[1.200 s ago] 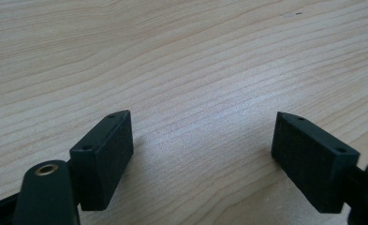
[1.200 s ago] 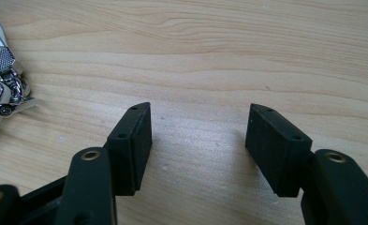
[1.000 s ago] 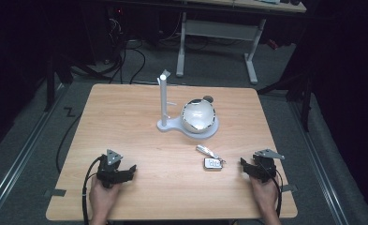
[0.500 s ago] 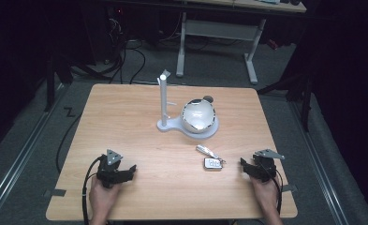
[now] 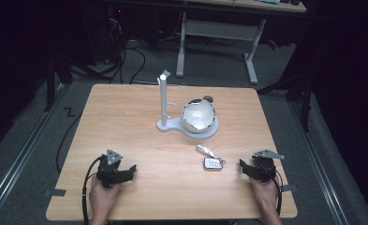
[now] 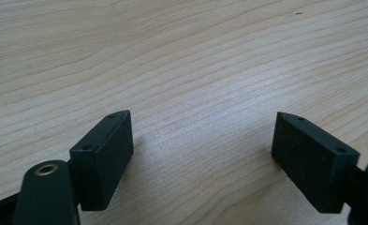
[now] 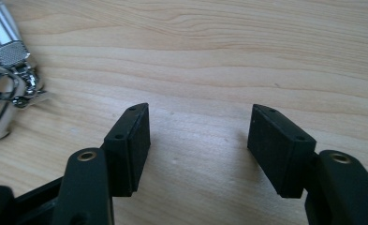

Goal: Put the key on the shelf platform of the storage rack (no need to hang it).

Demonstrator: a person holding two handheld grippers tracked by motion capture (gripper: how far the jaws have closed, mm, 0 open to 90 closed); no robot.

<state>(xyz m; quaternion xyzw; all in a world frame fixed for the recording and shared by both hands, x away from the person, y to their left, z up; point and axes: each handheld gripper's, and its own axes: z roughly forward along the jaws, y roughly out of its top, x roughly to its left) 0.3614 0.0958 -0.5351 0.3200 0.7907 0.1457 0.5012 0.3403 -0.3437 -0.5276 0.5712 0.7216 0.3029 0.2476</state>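
A metal key fob with a strap (image 5: 210, 160) lies on the wooden table (image 5: 125, 117) right of centre, near the front. Its shiny clasp (image 7: 11, 89) appears at the left edge of the right gripper view. My right gripper (image 5: 245, 167) rests on the table to the fob's right, open, with bare wood between its jaws (image 7: 198, 136). My left gripper (image 5: 130, 171) rests at the front left, also open, over bare wood (image 6: 202, 140). A white stand with an upright post (image 5: 164, 101) and a glossy white ball-shaped object (image 5: 198, 116) on its base sit at the table's centre back.
Dark floor surrounds the table, with cables (image 5: 125, 61) at the back left and a white desk frame (image 5: 219, 33) behind. Bare wood spans the left half and the front middle between my two grippers.
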